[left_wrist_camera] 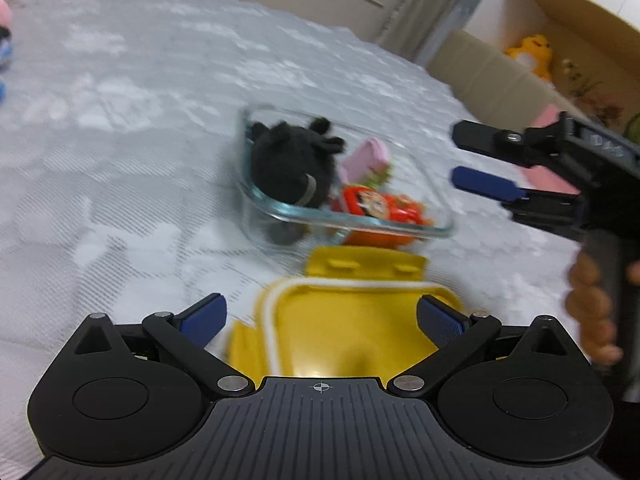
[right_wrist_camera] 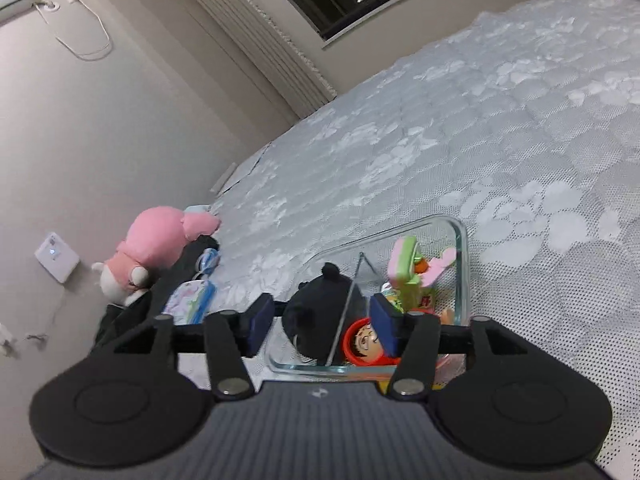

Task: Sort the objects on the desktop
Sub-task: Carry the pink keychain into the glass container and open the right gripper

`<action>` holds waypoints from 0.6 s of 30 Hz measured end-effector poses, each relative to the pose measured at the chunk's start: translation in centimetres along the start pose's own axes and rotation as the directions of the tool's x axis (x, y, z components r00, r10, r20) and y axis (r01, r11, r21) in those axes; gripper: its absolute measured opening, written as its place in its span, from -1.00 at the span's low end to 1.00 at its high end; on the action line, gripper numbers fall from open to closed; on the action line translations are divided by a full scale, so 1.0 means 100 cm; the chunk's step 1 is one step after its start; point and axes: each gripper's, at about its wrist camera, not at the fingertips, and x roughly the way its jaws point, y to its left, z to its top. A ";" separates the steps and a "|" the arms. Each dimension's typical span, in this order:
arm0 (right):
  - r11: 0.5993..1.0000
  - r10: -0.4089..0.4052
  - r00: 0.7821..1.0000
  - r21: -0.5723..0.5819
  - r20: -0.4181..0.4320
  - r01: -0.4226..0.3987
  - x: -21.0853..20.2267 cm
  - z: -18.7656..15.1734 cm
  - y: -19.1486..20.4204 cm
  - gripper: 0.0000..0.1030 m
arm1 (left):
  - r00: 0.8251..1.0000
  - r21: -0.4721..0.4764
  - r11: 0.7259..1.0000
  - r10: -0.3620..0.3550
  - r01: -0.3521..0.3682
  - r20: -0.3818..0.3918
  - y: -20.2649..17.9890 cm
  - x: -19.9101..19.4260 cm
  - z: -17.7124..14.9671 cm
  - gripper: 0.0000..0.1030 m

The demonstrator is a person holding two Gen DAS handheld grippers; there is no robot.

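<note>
A clear glass container sits on the white lace cloth. It holds a black plush toy, a red cartoon figure and a pink-green toy. A yellow lid lies in front of the container, between the spread fingers of my left gripper, which is open. My right gripper is open and empty, held above the container's near side; in the left wrist view it hangs to the container's right.
A pink plush, dark cloth and a small patterned pouch lie at the cloth's edge by the wall. A cardboard box with a yellow plush stands beyond the table. The lace cloth stretches far behind the container.
</note>
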 end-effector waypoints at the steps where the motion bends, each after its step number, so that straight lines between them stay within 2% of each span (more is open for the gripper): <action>1: 0.999 -0.029 1.000 -0.021 0.011 0.029 -0.001 -0.002 0.003 0.24 | 1.000 -0.007 1.000 -0.023 0.023 -0.003 0.002 -0.002 0.000 1.00; 4: 0.992 -0.086 0.996 -0.088 0.031 0.089 0.000 -0.006 0.013 0.28 | 0.989 -0.063 0.987 -0.145 0.144 -0.006 0.013 -0.009 0.003 1.00; 6: 0.990 -0.093 0.995 -0.101 0.032 0.095 -0.001 -0.009 0.016 0.37 | 0.967 -0.126 0.959 -0.255 0.253 0.004 0.023 -0.014 0.005 1.00; 8: 0.990 -0.097 0.995 -0.103 0.038 0.100 -0.001 -0.009 0.017 0.39 | 0.942 -0.160 0.929 -0.334 0.333 0.022 0.029 -0.018 0.007 1.00; 13: 0.981 -0.120 0.991 -0.149 0.055 0.127 -0.001 -0.012 0.023 0.41 | 0.910 -0.164 0.895 -0.411 0.415 0.058 0.031 -0.027 0.008 1.00; 17: 0.965 -0.146 0.987 -0.212 0.065 0.156 0.001 -0.016 0.030 0.51 | 0.899 -0.133 0.889 -0.434 0.437 0.056 0.024 -0.030 0.009 1.00; 18: 0.962 -0.151 0.986 -0.221 0.064 0.161 0.002 -0.017 0.031 0.51 | 0.886 -0.130 0.877 -0.460 0.463 0.053 0.024 -0.030 0.009 1.00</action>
